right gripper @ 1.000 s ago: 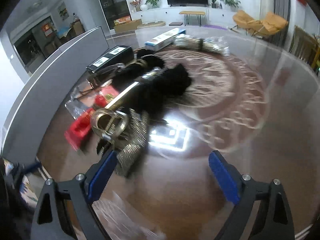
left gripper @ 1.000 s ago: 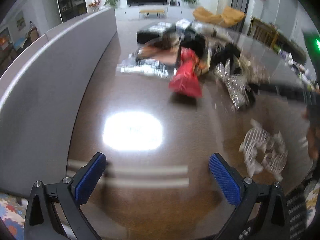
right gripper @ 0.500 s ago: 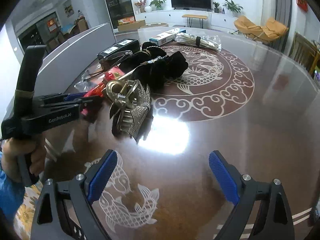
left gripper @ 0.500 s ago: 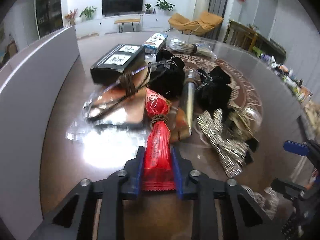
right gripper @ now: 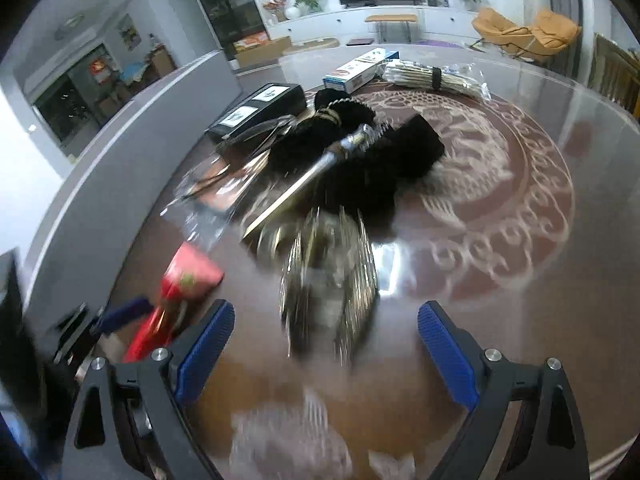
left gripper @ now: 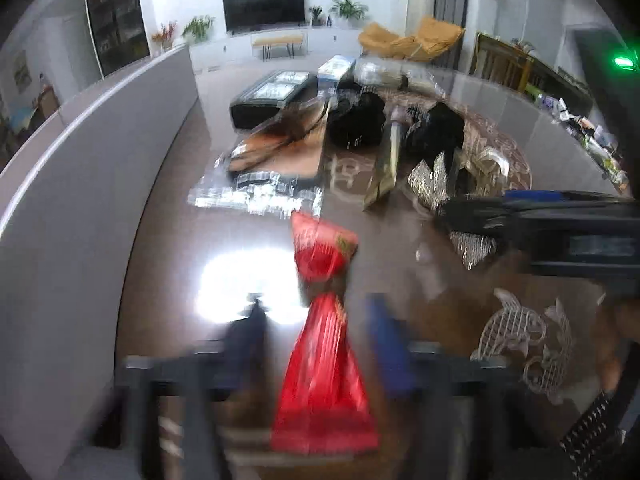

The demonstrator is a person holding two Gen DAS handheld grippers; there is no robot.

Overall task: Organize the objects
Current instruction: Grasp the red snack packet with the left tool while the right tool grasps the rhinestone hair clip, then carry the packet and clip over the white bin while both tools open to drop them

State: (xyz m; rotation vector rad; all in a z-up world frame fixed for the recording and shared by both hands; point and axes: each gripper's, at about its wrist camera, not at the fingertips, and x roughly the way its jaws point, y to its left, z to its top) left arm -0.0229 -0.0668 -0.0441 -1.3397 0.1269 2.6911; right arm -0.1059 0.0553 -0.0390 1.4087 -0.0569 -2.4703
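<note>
A red tied pouch [left gripper: 324, 364] lies on the brown table between the fingers of my left gripper [left gripper: 320, 344]. The jaws stand apart from the pouch and the view is motion-blurred. The pouch also shows in the right wrist view [right gripper: 176, 296] at the lower left. My right gripper [right gripper: 324, 344] is open and empty, just in front of a silver glittery hair clip [right gripper: 332, 280]. The right gripper also shows in the left wrist view [left gripper: 540, 220], reaching in from the right over the glittery clip [left gripper: 436, 184].
A pile sits further back: black fluffy items [right gripper: 360, 160], a metal-handled brush [right gripper: 320, 168], a clear packet [left gripper: 272, 176], a black box [left gripper: 268, 100], a white-blue box [right gripper: 360, 68] and bundled sticks [right gripper: 432, 76]. A grey partition [left gripper: 80, 160] borders the table's left.
My left gripper, which was shut on the red pouch, has opened and drawn back, leaving the pouch on the table. My right gripper has moved forward toward the glittery clip.
</note>
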